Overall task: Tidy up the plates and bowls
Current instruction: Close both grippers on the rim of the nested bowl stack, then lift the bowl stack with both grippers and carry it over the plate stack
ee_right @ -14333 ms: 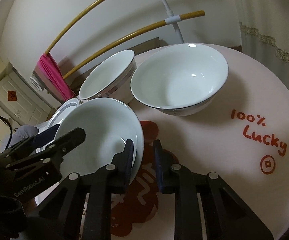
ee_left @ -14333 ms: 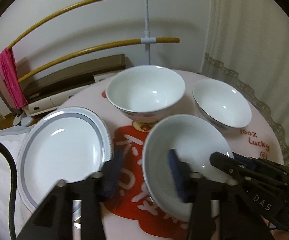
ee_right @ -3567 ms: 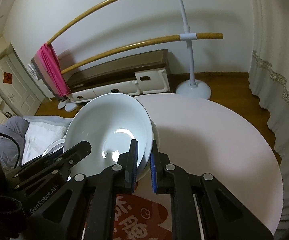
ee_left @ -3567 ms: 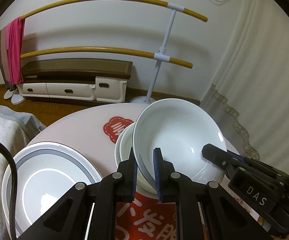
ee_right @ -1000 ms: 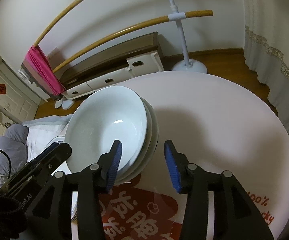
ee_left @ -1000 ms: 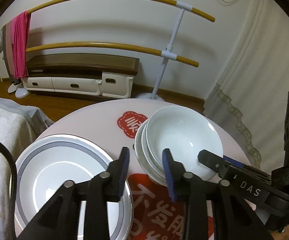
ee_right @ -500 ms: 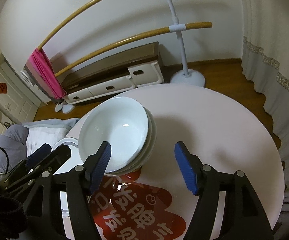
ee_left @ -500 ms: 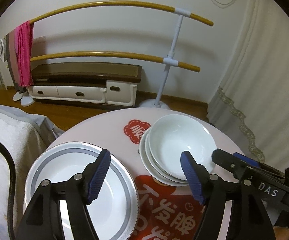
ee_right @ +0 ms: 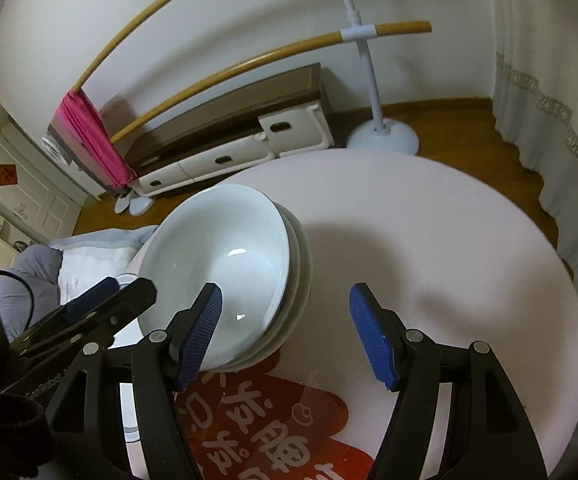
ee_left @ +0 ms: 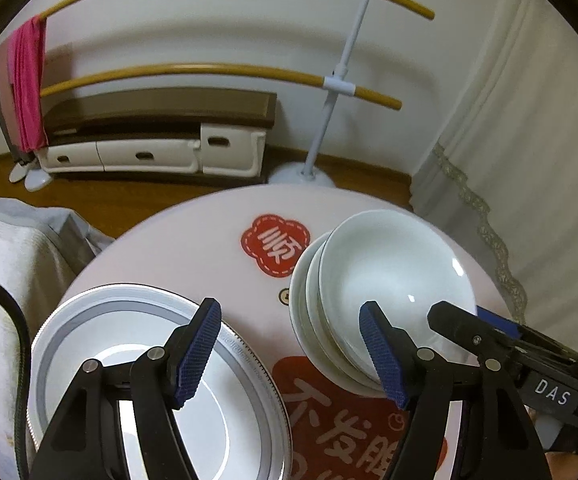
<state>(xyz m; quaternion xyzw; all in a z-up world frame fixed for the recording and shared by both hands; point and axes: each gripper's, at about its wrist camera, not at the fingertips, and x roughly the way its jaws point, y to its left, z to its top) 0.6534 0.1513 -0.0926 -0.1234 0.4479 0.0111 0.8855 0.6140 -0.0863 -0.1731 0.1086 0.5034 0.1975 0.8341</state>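
Three white bowls (ee_left: 389, 276) sit nested in one stack on the round pink table (ee_right: 449, 240), mouths opening upward with the top bowl tipped slightly, just beside a grey-rimmed plate (ee_left: 101, 312) lying flat. The left gripper (ee_left: 291, 354) and right gripper (ee_right: 285, 334) both stand wide apart, having just been opening, with nothing pressed between their blue pads.

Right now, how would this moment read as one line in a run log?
bowls: stack of white bowls nested on round table | plate: grey-rimmed plate alongside | left gripper: open, empty | right gripper: open, empty
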